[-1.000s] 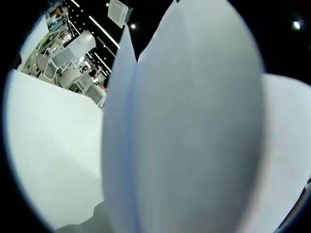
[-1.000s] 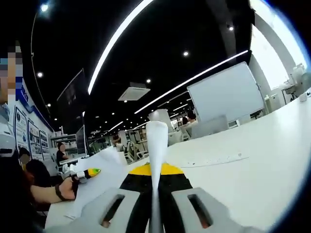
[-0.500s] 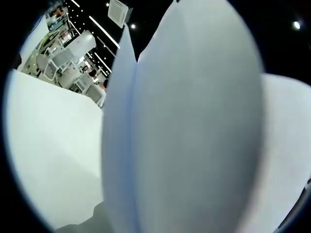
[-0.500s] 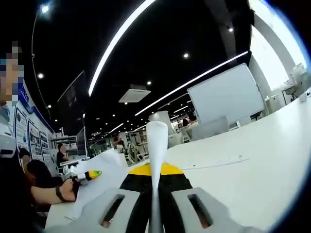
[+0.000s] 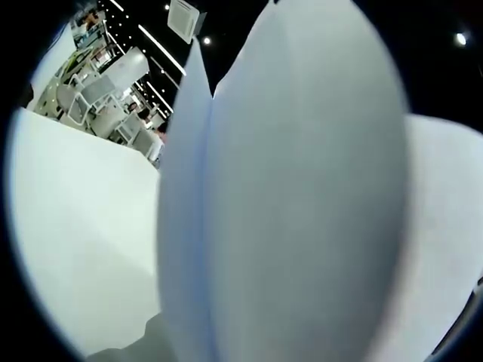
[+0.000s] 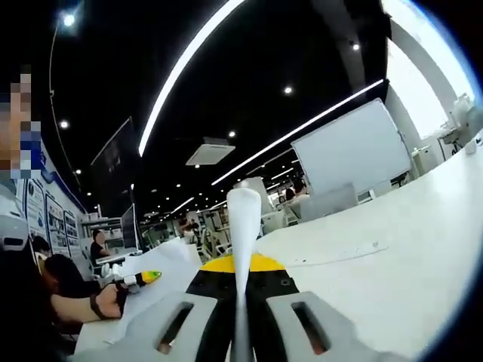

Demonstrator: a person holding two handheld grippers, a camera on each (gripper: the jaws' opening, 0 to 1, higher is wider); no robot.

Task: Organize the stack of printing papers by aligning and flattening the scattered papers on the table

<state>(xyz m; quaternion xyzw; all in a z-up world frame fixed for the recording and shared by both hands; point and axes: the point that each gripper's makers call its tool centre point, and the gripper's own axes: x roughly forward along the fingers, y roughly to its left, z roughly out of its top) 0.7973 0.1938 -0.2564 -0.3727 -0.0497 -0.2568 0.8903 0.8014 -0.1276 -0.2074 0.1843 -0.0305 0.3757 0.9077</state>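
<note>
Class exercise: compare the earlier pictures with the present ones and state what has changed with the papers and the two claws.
Almost nothing. The right gripper view has tilted slightly, a camera shift only. The right claw stays shut on the edge-on papers; the left gripper view's upright sheets and the table stay as they were.

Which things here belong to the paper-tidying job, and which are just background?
Job: papers, edge-on in the right gripper; flat sheet; table.
Background: whiteboard, ceiling lights, seated person, hand with a marker.

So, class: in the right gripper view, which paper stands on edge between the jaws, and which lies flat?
The paper stack stands upright between the closed jaws; the sheet beyond lies flat on the table.
</note>
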